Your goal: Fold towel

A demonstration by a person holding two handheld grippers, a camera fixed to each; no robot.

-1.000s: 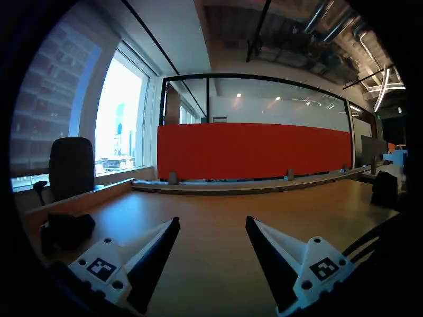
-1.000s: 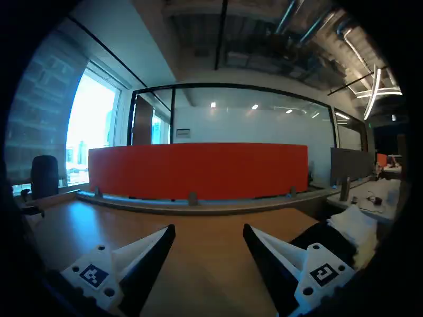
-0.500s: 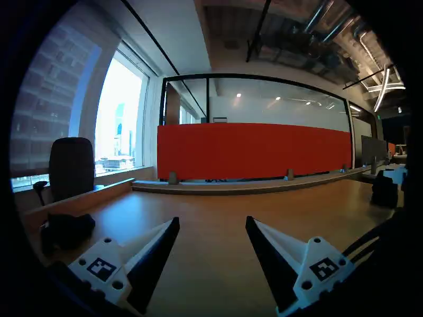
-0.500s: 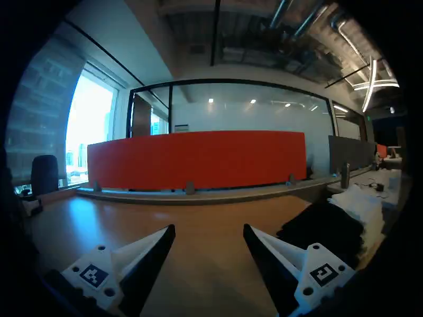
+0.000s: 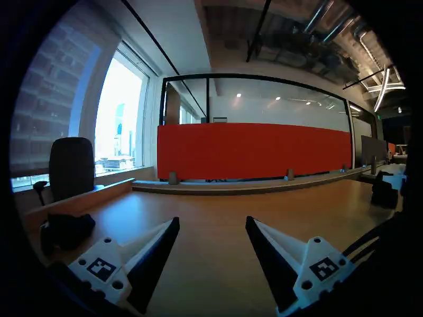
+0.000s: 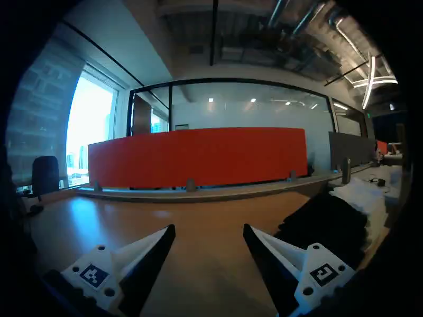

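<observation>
A pile of dark towels (image 6: 325, 224) lies on the wooden desk (image 6: 206, 232) to the right of my right gripper (image 6: 209, 235), with white towels (image 6: 365, 198) stacked just behind it. My right gripper is open with nothing between its fingers and sits left of the pile, apart from it. In the left gripper view my left gripper (image 5: 211, 227) is open and empty over the bare desk (image 5: 222, 216). A dark bundle (image 5: 385, 193) sits at the far right edge of that view.
A red divider panel (image 5: 254, 150) runs along the desk's far edge. A black office chair (image 5: 71, 166) stands by the window at the left, and a dark object (image 5: 66, 230) rests on the desk near the left gripper.
The right gripper view has tilted and shifted, so the dark towel pile now shows more fully at the right. The left gripper has stayed still.
</observation>
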